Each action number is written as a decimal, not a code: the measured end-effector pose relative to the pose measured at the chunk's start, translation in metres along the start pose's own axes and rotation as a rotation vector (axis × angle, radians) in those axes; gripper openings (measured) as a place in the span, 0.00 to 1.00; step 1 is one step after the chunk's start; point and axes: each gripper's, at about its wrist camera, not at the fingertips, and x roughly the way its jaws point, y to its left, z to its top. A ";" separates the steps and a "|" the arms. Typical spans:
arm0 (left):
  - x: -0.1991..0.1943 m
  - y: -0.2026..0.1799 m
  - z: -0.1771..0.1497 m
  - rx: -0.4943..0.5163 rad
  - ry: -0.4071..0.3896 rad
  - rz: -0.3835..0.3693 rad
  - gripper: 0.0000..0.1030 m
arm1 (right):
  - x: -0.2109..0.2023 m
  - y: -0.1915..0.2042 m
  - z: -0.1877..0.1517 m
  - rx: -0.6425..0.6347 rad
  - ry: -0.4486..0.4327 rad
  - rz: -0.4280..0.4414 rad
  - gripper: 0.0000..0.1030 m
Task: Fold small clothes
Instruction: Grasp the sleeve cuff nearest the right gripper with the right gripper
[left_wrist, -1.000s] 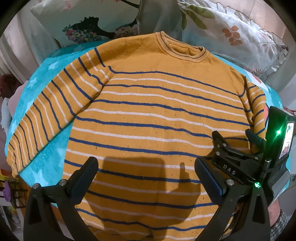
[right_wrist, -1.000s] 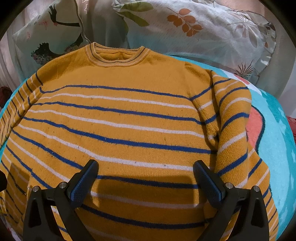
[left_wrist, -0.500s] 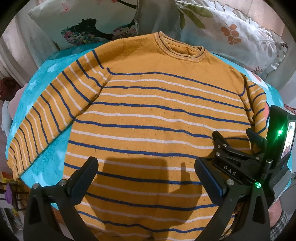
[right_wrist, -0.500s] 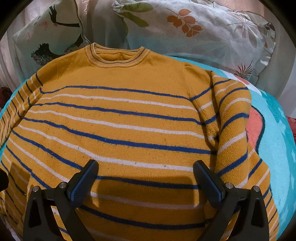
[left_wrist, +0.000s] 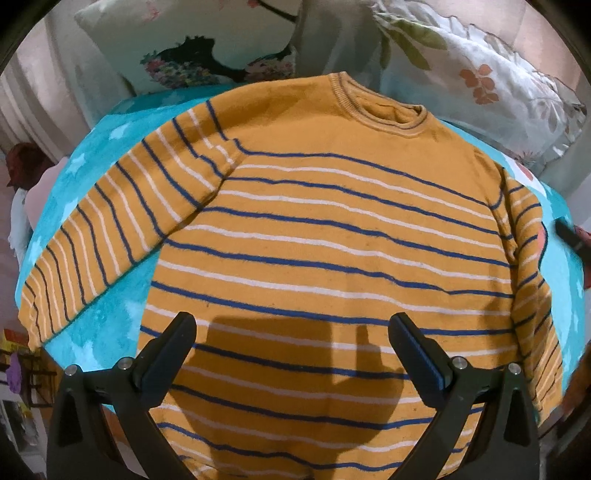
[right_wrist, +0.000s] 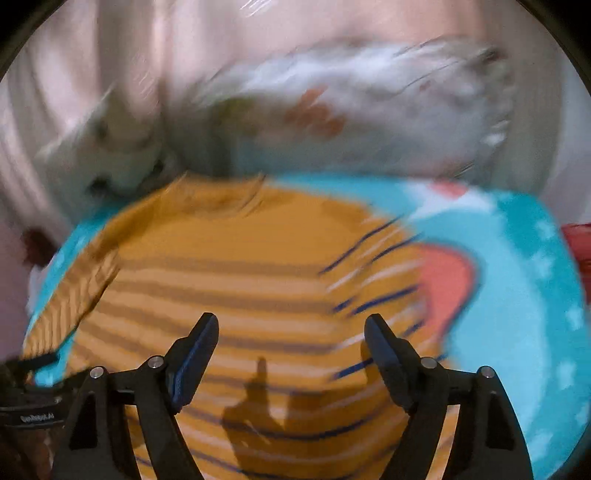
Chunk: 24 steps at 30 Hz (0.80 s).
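A mustard striped sweater (left_wrist: 325, 236) lies flat on a turquoise blanket (left_wrist: 92, 173), collar at 12 o'clock, ready for folding. The left gripper (left_wrist: 291, 354) hangs wide and empty; the right gripper (right_wrist: 291, 354), jaws just narrowing, grips nothing.

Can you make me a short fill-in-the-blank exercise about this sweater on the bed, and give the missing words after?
1. The sweater is mustard yellow with white and ____ stripes.
2. It lies on a ____ blanket colored like the sea.
3. Nothing sits between the fingers of the left hand-held gripper, so it is ____.

Missing words: blue; turquoise; open
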 end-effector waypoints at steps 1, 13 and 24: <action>0.001 0.001 -0.001 -0.007 0.005 0.003 1.00 | 0.005 -0.019 0.006 0.021 0.009 -0.045 0.89; -0.007 -0.001 -0.016 -0.017 0.022 0.067 1.00 | 0.068 -0.113 0.015 0.296 0.079 0.143 0.89; -0.021 -0.005 -0.024 -0.050 0.010 0.090 1.00 | 0.105 -0.080 0.034 0.105 0.265 0.252 0.09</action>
